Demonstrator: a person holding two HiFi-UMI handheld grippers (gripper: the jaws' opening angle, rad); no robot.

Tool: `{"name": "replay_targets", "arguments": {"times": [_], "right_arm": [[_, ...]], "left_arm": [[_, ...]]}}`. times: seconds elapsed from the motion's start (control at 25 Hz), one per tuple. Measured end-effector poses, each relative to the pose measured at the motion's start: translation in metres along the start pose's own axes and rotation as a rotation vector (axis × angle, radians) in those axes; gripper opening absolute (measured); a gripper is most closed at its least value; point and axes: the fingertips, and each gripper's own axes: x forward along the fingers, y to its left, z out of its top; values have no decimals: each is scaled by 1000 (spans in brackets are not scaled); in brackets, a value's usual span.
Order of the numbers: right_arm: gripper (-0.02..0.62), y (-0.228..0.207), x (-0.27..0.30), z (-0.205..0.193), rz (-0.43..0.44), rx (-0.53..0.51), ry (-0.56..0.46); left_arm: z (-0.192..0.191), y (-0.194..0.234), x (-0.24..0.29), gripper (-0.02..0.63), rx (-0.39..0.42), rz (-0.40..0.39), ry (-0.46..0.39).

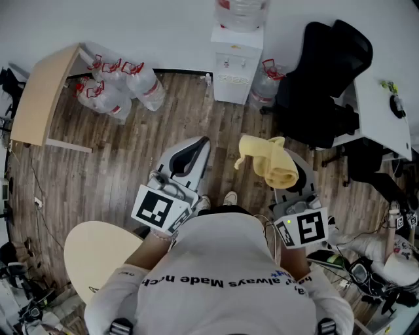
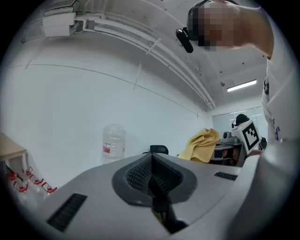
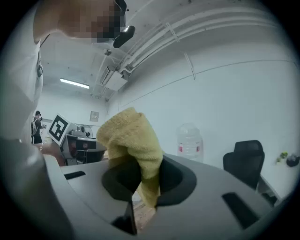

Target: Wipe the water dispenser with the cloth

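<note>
- The right hand-held gripper [image 1: 288, 175] has its jaws clamped on a yellow cloth [image 1: 267, 162], which bunches up above the jaws and droops over their front
- In the right gripper view the cloth [image 3: 129, 140] fills the gap of that hand-held gripper [image 3: 140, 187], and one tail hangs down between the two pads
- The left hand-held gripper [image 1: 200, 147] has its jaws pressed together with nothing between them; the left gripper view shows the ribbed pads meeting along one line [image 2: 152, 173]
- Both are held side by side in front of the person's chest, the left one just apart from the cloth
- The white water dispenser [image 1: 237, 62] stands on the wooden floor [image 1: 118, 163] against the wall, ahead of both and well apart from the cloth
- A clear bottle [image 1: 241, 13] sits on top of the dispenser; it also shows in the left gripper view [image 2: 114, 143] and the right gripper view [image 3: 190, 140]
- Spare water bottles [image 1: 114, 88] with red handles lie on the floor to the dispenser's left, and one more [image 1: 267, 85] stands just beside it on the right
- A black office chair [image 1: 327, 78] stands to the right of the dispenser, next to a white surface [image 1: 386, 111]
</note>
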Motion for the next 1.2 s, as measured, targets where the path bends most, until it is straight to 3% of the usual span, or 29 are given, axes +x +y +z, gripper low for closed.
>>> {"name": "replay_targets", "arguments": {"times": [0.2, 0.68, 1.2], "right_arm": [[71, -16, 2, 3, -27, 45, -17], [71, -60, 2, -6, -6, 21, 4], [71, -63, 74, -1, 10, -2, 22]], "left_arm": [[2, -1, 18, 18, 0, -8, -3], [-8, -28, 63, 20, -8, -18, 4], [-6, 34, 94, 19, -8, -41, 15]]}}
